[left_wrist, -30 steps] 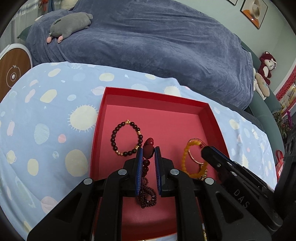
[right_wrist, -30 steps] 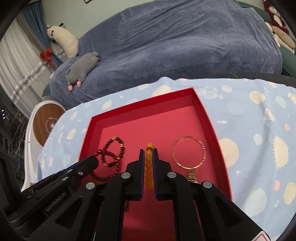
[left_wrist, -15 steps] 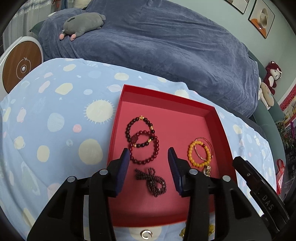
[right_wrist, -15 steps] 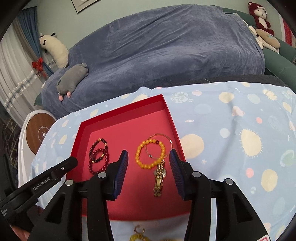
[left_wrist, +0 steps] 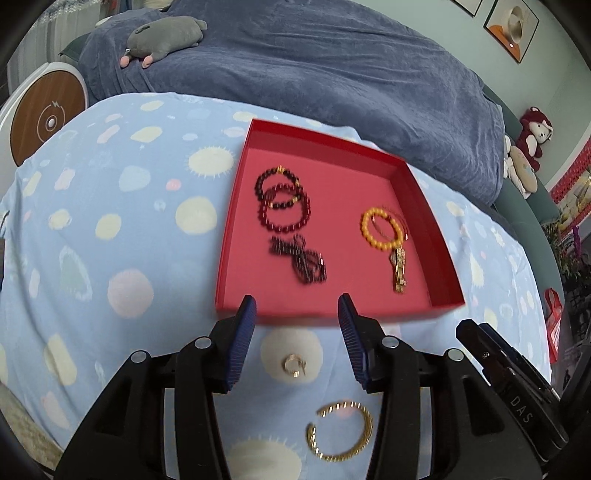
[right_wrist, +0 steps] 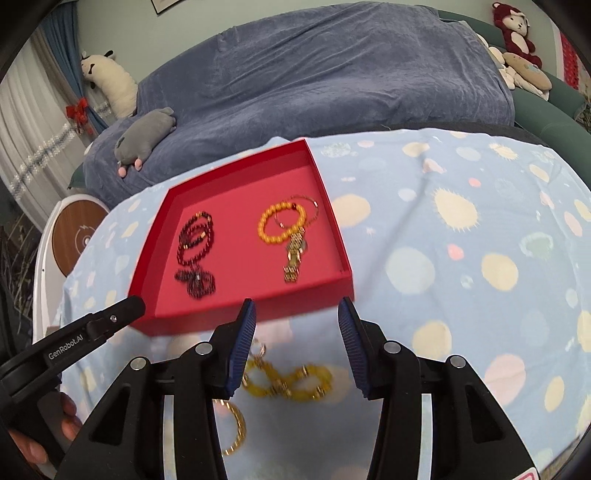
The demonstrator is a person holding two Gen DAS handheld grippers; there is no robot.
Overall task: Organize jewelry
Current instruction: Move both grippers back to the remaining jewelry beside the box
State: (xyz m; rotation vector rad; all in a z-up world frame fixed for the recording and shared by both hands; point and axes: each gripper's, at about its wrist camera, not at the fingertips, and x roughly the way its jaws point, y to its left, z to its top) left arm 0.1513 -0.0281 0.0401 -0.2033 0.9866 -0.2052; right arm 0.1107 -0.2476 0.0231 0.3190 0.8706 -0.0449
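A red tray (left_wrist: 332,306) (right_wrist: 236,314) lies on the dotted blue cloth. In it lie two dark red bead bracelets (left_wrist: 282,201) (right_wrist: 195,238), a dark twisted strand (left_wrist: 301,258) (right_wrist: 195,282), an orange bead bracelet (left_wrist: 380,229) (right_wrist: 282,223) and a gold watch (left_wrist: 399,271) (right_wrist: 295,254). My left gripper (left_wrist: 297,310) is open and empty in front of the tray, above a small ring (left_wrist: 293,363) and a gold bangle (left_wrist: 341,432). My right gripper (right_wrist: 297,314) is open and empty above a yellow bead strand (right_wrist: 288,380) on the cloth.
A bed under a dark blue blanket (left_wrist: 332,74) (right_wrist: 314,85) with a grey plush (left_wrist: 166,35) (right_wrist: 144,138) stands behind the table. A round wooden-topped stand (left_wrist: 44,114) (right_wrist: 77,236) is at the left. Soft toys (left_wrist: 532,129) (right_wrist: 515,26) sit at the right.
Both grippers opened, dropping the dark red bracelet and the orange bracelet in the tray, then pulled back toward me. Loose jewelry on the cloth has come into view.
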